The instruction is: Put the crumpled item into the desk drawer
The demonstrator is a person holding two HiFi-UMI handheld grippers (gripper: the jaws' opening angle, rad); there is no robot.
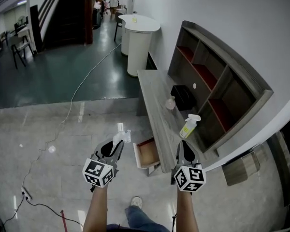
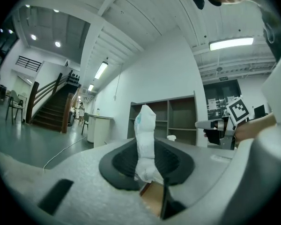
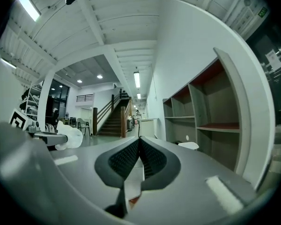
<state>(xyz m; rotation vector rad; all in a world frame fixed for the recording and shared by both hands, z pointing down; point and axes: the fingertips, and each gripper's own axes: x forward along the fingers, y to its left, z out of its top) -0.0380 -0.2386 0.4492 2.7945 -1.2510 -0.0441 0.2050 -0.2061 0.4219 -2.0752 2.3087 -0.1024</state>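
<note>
Clamping one crumpled item (image 2: 144, 130): left tongs (image 1: 116, 146).

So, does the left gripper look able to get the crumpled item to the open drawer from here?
Probably yes: the left gripper, shut on the crumpled item, hangs beside the open drawer with nothing between them; the right gripper is on the drawer's far side.

Grey desk (image 1: 153, 90), spray bottle (image 1: 189, 126), black box (image 1: 182, 96)

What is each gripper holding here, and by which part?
The left gripper clamps a crumpled white paper wad by its lower part, the top sticking out. The right gripper is shut, empty.
</note>
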